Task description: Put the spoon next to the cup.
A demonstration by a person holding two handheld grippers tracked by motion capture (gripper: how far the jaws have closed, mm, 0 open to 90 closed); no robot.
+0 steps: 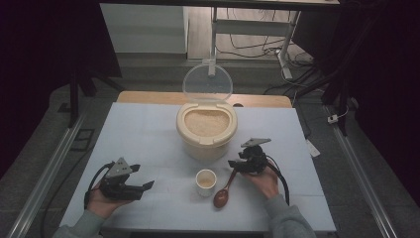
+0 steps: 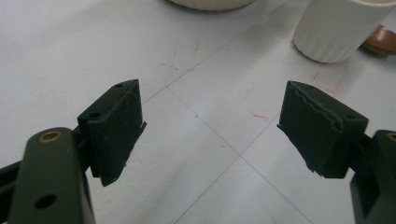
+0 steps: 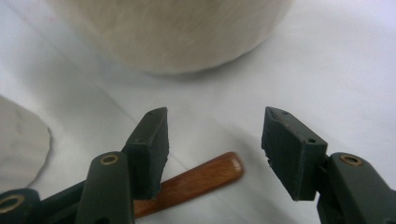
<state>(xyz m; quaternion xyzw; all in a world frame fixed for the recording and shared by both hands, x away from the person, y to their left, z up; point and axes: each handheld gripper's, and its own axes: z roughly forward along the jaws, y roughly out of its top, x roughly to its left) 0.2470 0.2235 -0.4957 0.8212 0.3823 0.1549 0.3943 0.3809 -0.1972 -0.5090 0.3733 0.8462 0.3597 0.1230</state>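
A cream rice bin (image 1: 206,133) stands mid-table with its clear lid (image 1: 207,82) tipped up and rice showing inside. In front of it is a small white cup (image 1: 205,182), and a brown wooden spoon (image 1: 224,191) lies just to the cup's right. My right gripper (image 1: 232,164) hovers over the spoon's handle end. Its jaws are open, and the handle (image 3: 201,179) lies on the table below and behind the left jaw, untouched. My left gripper (image 1: 147,187) rests low at the front left, open and holding nothing (image 2: 212,116), aimed toward the cup (image 2: 336,30).
The white tabletop (image 1: 143,134) carries faint red marks (image 2: 184,58) in front of the left gripper. Beyond the table's far edge are a desk frame with cables (image 1: 257,44). Dark curtains hang at both sides.
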